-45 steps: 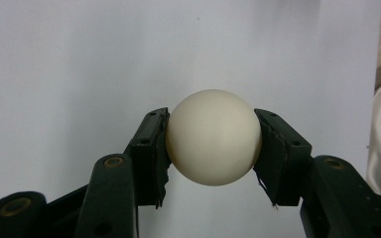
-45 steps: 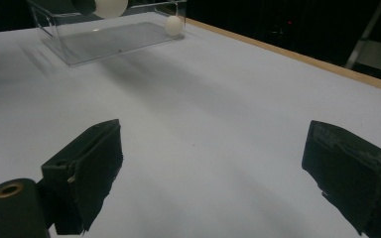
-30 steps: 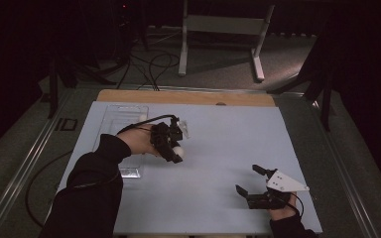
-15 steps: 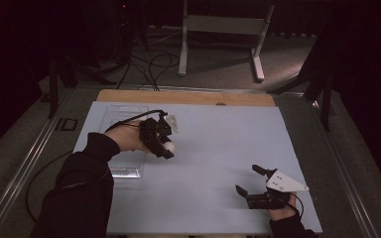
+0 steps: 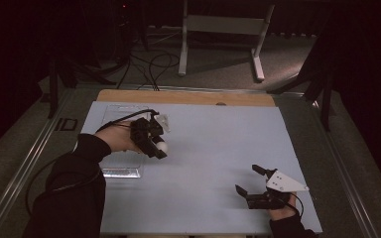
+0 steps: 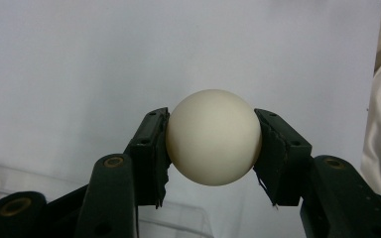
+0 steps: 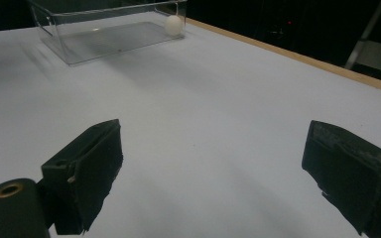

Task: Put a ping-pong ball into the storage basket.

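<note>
At the left of the table sits a clear plastic box, open at the top. In the right gripper view a white ball lies at one end of that box. Just right of the box, the left gripper is clamped on a second white ball, the held ball, both pads pressing its sides above the pale blue table surface. Near the right corner, well apart, the right gripper rests with its jaws wide apart and nothing between them.
</note>
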